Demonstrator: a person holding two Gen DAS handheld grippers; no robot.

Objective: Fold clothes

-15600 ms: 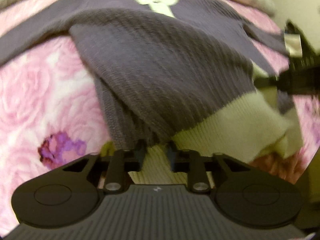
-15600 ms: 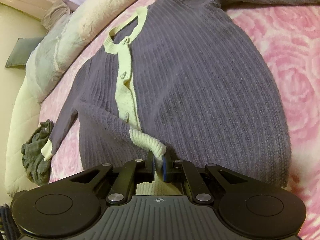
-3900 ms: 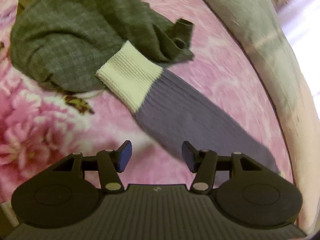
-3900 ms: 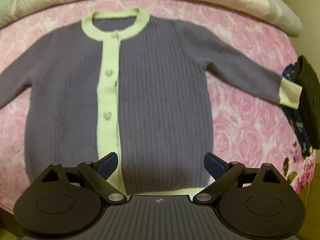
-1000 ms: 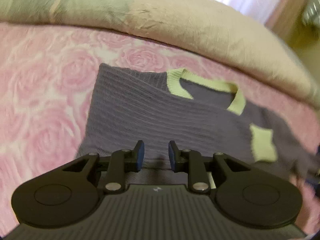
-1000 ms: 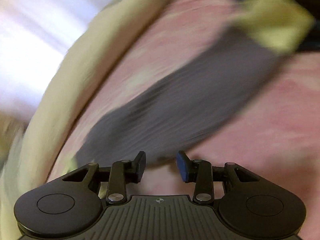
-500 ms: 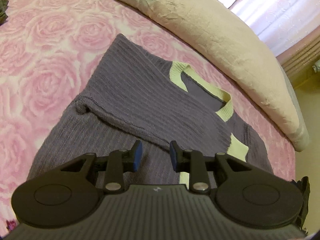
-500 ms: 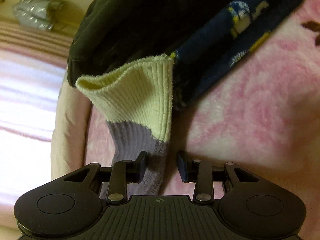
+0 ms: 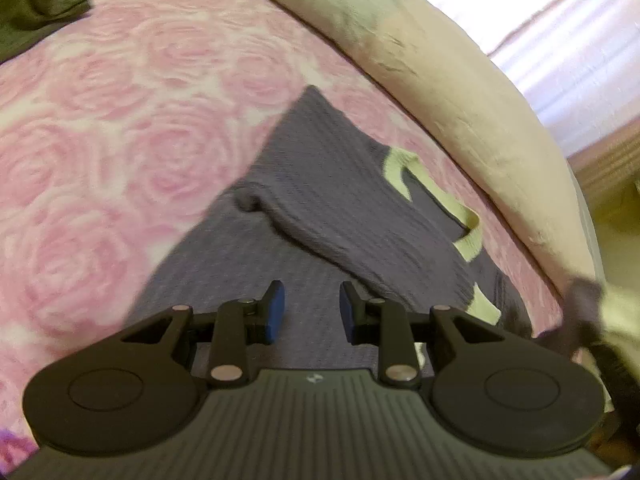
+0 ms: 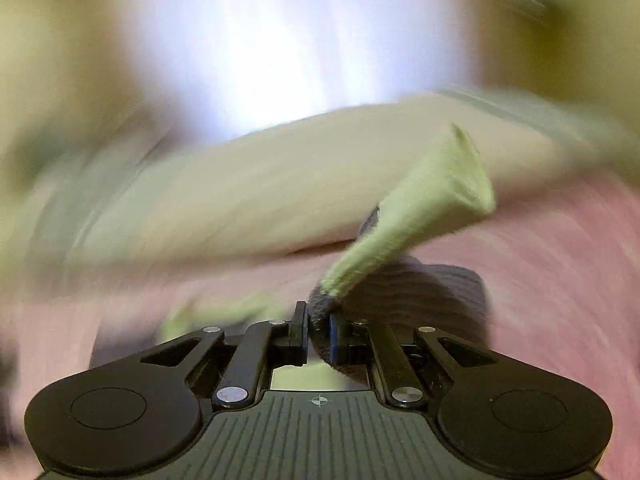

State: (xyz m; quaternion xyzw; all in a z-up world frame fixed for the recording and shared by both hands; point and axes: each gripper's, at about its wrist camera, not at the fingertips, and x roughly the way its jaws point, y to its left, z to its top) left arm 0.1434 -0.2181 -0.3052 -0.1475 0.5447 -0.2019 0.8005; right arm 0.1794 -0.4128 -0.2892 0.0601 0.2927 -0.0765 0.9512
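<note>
We take the purple cardigan (image 9: 320, 216) as our landmark. It lies flat on the pink rose-patterned bed cover (image 9: 120, 140), with its pale green neckband (image 9: 432, 196) turned toward the long cream bolster (image 9: 440, 80) that runs along the far edge of the bed. One sleeve (image 9: 328, 232) is already folded across the cardigan's body, forming a diagonal ridge from the near shoulder toward the green button band.

Our left gripper (image 9: 311, 310) hovers just above the cardigan's body, below that folded sleeve. Its blue-padded fingers (image 9: 275, 312) stand a moderate way apart with only flat knit visible behind the gap; nothing is pinched between them.

Our right gripper (image 10: 318, 330) is clamped on the cardigan's other sleeve. The purple knit is bunched between the narrowly spaced pads, and the pale green cuff (image 10: 432, 200) sticks up and away from the gripper into the air, flaring at its open end. The jaws have just been easing slightly wider, yet the fabric is between them and gripped. This view is heavily smeared, so beyond the cuff we make out only the bolster, the pink cover and a bright window. In the left wrist view the same lifted sleeve shows as a blur at the cardigan's far right edge.

A crumpled grey-green garment (image 9: 36, 4) lies on the bed cover well apart from the cardigan, past its folded shoulder. We see no containers in either view.
</note>
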